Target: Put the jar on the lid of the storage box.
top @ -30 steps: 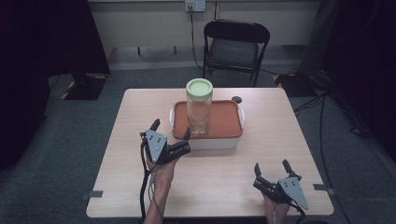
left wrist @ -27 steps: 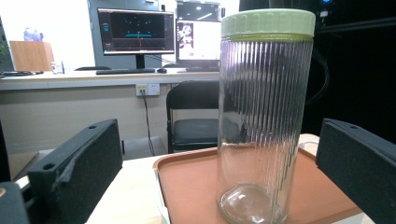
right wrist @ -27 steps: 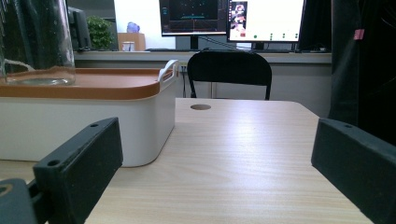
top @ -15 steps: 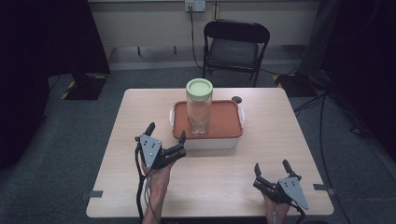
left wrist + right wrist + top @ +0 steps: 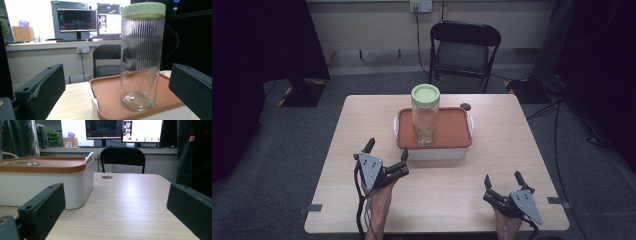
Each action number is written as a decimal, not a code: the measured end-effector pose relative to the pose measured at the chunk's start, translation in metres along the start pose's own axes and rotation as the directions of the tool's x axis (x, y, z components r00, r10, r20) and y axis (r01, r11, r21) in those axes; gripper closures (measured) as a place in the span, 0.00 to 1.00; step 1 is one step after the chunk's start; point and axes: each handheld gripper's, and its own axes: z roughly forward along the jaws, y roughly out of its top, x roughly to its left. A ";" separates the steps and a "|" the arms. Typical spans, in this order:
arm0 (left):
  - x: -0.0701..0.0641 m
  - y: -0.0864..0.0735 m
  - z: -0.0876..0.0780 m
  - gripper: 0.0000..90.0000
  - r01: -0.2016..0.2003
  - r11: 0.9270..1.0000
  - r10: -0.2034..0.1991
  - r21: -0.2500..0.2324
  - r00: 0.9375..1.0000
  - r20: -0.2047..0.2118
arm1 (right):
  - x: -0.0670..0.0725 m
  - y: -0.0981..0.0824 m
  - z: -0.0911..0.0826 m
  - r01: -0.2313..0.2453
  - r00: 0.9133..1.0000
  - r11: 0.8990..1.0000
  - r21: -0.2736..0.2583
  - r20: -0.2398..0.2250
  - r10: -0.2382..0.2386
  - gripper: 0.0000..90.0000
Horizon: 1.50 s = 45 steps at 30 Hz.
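Nothing is gripped yet, so the work looks barely begun. Largest is the wooden table (image 5: 432, 200), bearing a white storage box (image 5: 437, 152) with a terracotta lid (image 5: 447, 130). Upright on that lid stands the ribbed glass jar (image 5: 425, 117), its pale green screw cap (image 5: 425, 93) on. Near the box's front left corner, the left gripper (image 5: 387, 152) has its jaws spread wide and aimed at the jar. Well apart, at the table's near right, the right gripper (image 5: 502, 179) also gapes empty. Reaching, clamping and lifting all seem left.

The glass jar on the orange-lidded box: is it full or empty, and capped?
Empty and capped. The glass jar shows a bare bottom through its ribbed wall, and the green lid sits on top.
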 end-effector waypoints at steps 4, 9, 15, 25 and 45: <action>-0.001 -0.003 -0.003 0.00 0.001 1.000 -0.001 0.000 1.000 0.005 | 0.000 0.000 0.000 0.000 1.000 1.000 0.000 0.000 0.000 0.01; -0.002 -0.007 -0.007 0.00 -0.007 1.000 0.007 -0.002 1.000 0.004 | 0.000 0.000 0.000 0.000 1.000 1.000 0.000 0.000 0.000 0.01; -0.002 -0.014 -0.011 0.00 -0.012 1.000 0.012 0.004 1.000 0.001 | 0.000 0.000 0.000 0.000 1.000 1.000 0.000 0.000 0.000 0.01; 0.000 -0.022 -0.016 0.00 -0.003 1.000 0.003 0.012 1.000 0.002 | 0.000 0.000 0.000 0.000 1.000 1.000 0.000 0.000 0.000 0.01; 0.001 -0.039 -0.026 0.00 0.012 1.000 -0.012 0.016 1.000 0.001 | 0.000 0.000 0.000 0.000 1.000 1.000 0.000 0.000 0.000 0.01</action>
